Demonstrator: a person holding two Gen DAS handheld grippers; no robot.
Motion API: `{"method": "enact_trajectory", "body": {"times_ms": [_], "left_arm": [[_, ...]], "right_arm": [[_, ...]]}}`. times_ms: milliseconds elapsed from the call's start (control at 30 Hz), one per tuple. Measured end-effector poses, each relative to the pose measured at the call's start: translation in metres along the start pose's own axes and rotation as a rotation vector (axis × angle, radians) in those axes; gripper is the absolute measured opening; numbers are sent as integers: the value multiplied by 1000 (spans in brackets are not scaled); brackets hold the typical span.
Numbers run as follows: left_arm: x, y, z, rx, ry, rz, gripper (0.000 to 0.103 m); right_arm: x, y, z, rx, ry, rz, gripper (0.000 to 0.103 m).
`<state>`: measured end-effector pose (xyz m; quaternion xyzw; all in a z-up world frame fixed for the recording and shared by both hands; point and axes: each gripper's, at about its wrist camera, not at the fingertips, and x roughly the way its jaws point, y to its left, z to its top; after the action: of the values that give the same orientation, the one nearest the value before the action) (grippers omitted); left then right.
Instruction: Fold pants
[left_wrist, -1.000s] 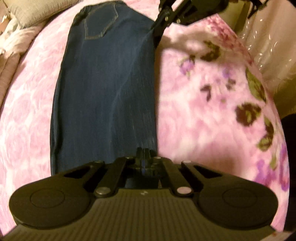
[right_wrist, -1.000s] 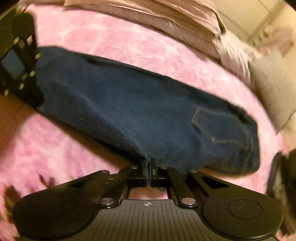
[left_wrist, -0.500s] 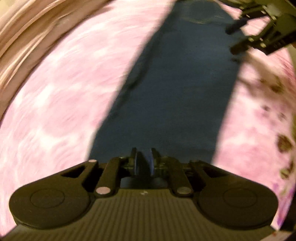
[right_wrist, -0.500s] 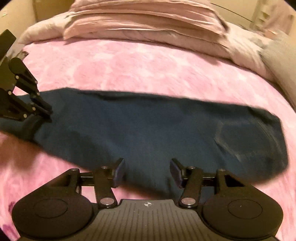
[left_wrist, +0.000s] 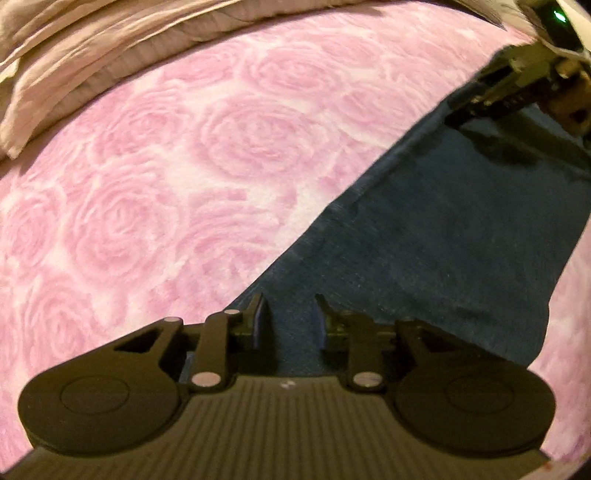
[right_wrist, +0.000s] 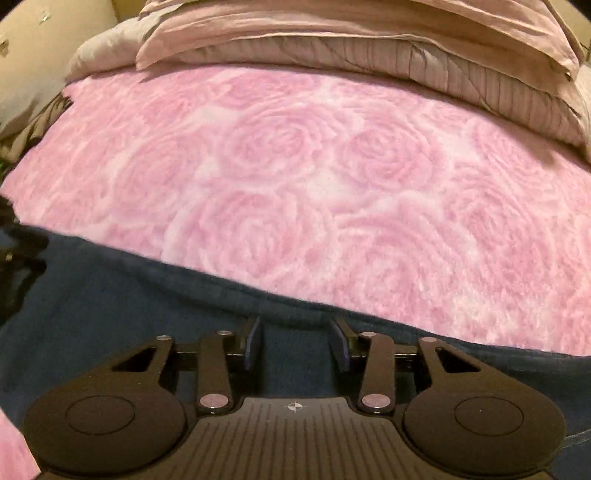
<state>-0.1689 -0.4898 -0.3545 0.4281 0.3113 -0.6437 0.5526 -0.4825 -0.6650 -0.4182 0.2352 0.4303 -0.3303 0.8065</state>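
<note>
Dark blue jeans (left_wrist: 443, 236) lie flat on a pink rose-patterned blanket (left_wrist: 166, 184), folded lengthwise into one long strip. My left gripper (left_wrist: 290, 314) stands open just above the denim near the strip's far long edge, nothing between its fingers. In the right wrist view the jeans (right_wrist: 110, 314) fill the lower frame, and my right gripper (right_wrist: 295, 332) is open over the cloth close to that same edge. The right gripper (left_wrist: 480, 107) also shows at the upper right of the left wrist view, above the jeans.
Folded pinkish-grey bedding and pillows (right_wrist: 351, 40) are piled along the far side of the bed. The pink blanket (right_wrist: 314, 177) spreads wide between the jeans and that pile. A pale wall (right_wrist: 44, 33) shows at the upper left.
Both grippers let go of the near edge of the jeans, opened, and moved across the strip to its far long edge. The jeans have stayed flat.
</note>
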Motion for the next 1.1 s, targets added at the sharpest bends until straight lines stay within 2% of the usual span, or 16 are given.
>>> {"method": "enact_trajectory", "body": {"times_ms": [133,233,333,400,467,533,600,667,733,833,1000,1100], "left_arm": [[-27,0,-10,-53,-8,14,23],[-47,0,-32,-59,34,26,23],[-60,0,-59,-28,98,55,23],[-63,4,-81,-4,140,70,24],[-67,10,-102,20,155,81,24],[-74,24,-118,16,151,72,28],[-79,43,-132,16,150,50,37],[-82,60,-144,41,144,25,38],[-87,79,-157,68,104,-38,38],[-97,102,-161,128,76,-80,35],[-106,160,-144,129,-21,-132,31],[-83,181,-125,154,2,-212,31]], "right_arm": [[-31,17,-18,40,-27,-18,39],[-45,36,-38,35,0,-1,39],[-48,38,-60,109,57,-62,39],[-55,36,-70,167,53,-109,40],[-66,44,-73,185,54,-192,40],[-77,59,-72,211,34,-200,40],[-87,87,-70,198,10,-208,40],[-92,121,-66,188,-12,-215,41],[-93,159,-60,201,-33,-219,41],[-88,225,-45,238,-58,-201,41],[-52,336,-15,236,-29,-122,42],[-30,385,-3,225,-19,-75,42]]}}
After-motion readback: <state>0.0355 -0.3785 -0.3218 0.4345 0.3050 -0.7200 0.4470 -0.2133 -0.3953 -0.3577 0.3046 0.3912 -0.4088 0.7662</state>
